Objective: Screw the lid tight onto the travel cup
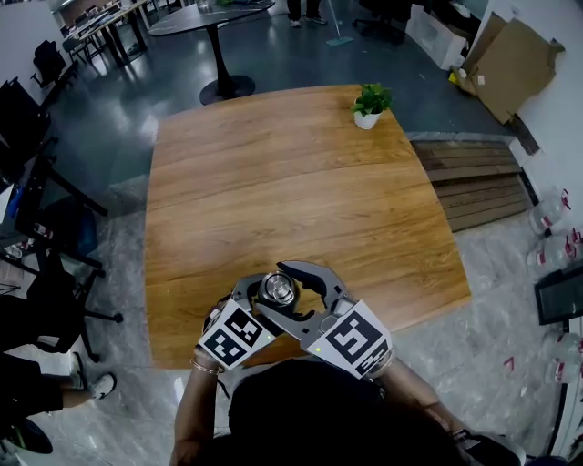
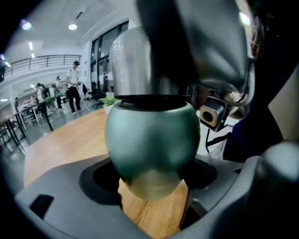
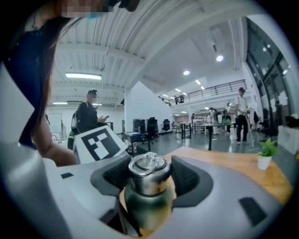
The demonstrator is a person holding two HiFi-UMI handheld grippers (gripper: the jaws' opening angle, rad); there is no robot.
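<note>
The travel cup, with a green body (image 2: 152, 140) and a steel screw lid (image 1: 278, 288), is held over the front edge of the wooden table (image 1: 291, 182). My left gripper (image 1: 258, 305) is shut on the cup's lower body, which fills the gap between its pads in the left gripper view (image 2: 152, 182). My right gripper (image 1: 293, 289) is shut on the lid (image 3: 147, 170), with a ribbed pad on each side of it. In the right gripper view the green body (image 3: 147, 205) shows below the lid. The cup's base is hidden.
A small potted plant (image 1: 370, 102) stands at the table's far right corner. Office chairs (image 1: 36, 209) stand to the left, a slatted wooden platform (image 1: 474, 182) lies to the right, and a round table (image 1: 214, 18) stands beyond. People stand in the hall behind.
</note>
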